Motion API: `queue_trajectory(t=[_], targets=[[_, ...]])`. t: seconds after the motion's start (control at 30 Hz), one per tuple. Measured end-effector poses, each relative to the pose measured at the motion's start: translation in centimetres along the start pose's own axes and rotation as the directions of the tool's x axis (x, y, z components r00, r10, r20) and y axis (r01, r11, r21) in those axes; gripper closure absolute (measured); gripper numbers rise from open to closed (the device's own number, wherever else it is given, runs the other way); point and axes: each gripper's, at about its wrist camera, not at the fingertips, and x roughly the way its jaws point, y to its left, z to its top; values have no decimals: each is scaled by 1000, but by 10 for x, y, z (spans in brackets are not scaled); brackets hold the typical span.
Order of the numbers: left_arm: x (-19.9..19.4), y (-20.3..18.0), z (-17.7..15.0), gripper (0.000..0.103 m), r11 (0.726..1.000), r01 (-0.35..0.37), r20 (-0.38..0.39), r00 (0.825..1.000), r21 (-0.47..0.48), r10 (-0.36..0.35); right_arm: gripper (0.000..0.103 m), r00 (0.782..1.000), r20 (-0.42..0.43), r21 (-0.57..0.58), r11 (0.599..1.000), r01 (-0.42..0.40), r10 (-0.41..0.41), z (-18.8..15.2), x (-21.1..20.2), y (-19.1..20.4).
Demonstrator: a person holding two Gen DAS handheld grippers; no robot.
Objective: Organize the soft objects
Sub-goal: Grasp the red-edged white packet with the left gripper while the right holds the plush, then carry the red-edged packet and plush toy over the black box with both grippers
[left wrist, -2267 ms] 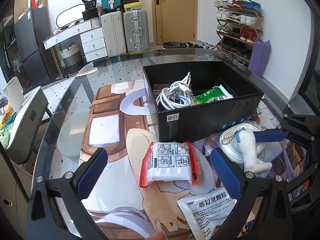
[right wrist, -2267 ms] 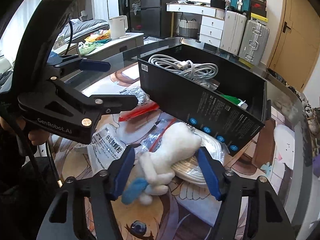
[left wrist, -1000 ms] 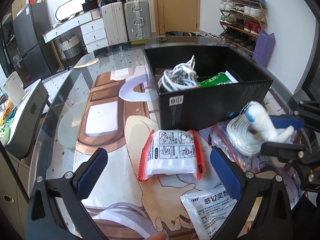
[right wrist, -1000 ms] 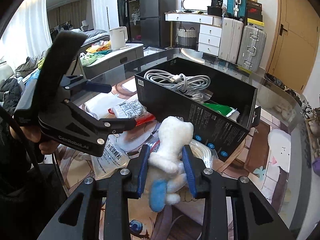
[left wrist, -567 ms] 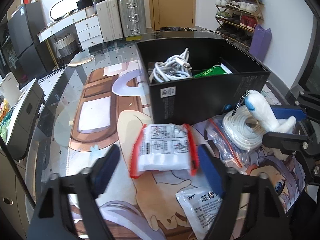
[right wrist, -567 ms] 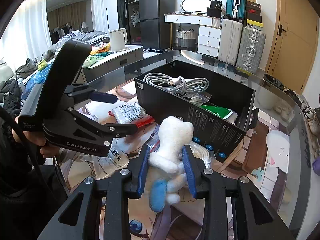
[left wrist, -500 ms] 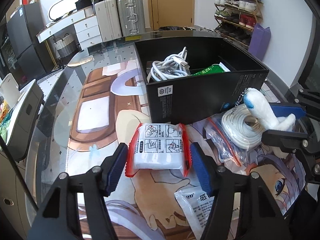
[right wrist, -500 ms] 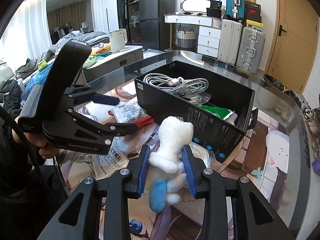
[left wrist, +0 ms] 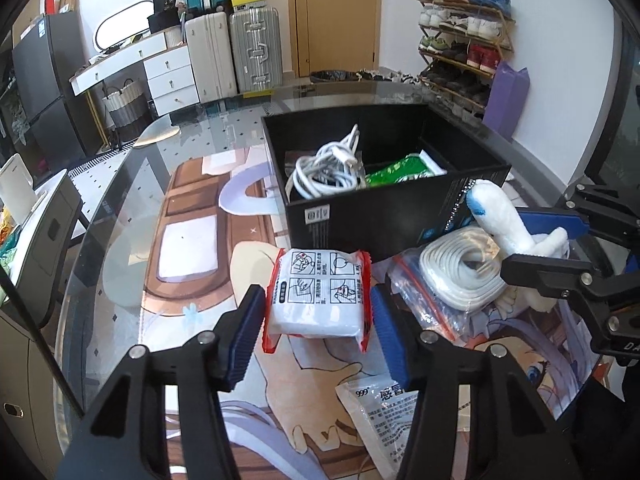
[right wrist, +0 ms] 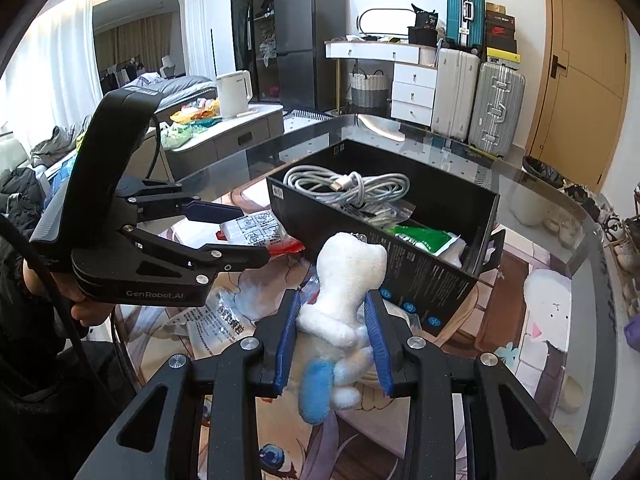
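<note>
A white tissue packet with red ends [left wrist: 318,292] lies on the table mat in front of the black box [left wrist: 384,216]. My left gripper [left wrist: 316,320] straddles it; its jaws are closing and both blue pads touch the packet's red ends. In the right wrist view the same packet [right wrist: 252,228] sits between the left gripper's fingers [right wrist: 224,214]. My right gripper [right wrist: 330,336] is shut on a white plush toy with blue tips [right wrist: 344,292], held upright above the table beside the box [right wrist: 420,276]. The plush [left wrist: 500,216] also shows at the right of the left wrist view.
The box holds a coiled white cable [left wrist: 324,168] and a green packet [left wrist: 400,168]. A zip bag with a white cord coil [left wrist: 460,272] and a white medicine sachet [left wrist: 384,412] lie near the packet. A hand [right wrist: 86,312] holds the left gripper. The glass table's rim [left wrist: 100,216] curves left.
The left jaws have swung in from wide apart until the pads meet the tissue packet. The right gripper keeps the plush toy lifted and has hardly moved.
</note>
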Motion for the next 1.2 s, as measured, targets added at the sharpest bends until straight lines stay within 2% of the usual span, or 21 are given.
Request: queue_trajectory(t=[0.57, 0.87, 1.2], targets=[[-35, 0, 12, 50, 999, 34, 115, 993, 3, -34, 69, 991, 132, 68, 998, 14, -23, 9, -35, -9], [-46, -4, 13, 51, 999, 46, 147, 988, 13, -48, 69, 988, 153, 83, 996, 17, -29, 13, -41, -12], [-55, 2, 19, 51, 998, 56, 203, 978, -19, -51, 69, 978, 206, 133, 991, 11, -39, 16, -47, -21]])
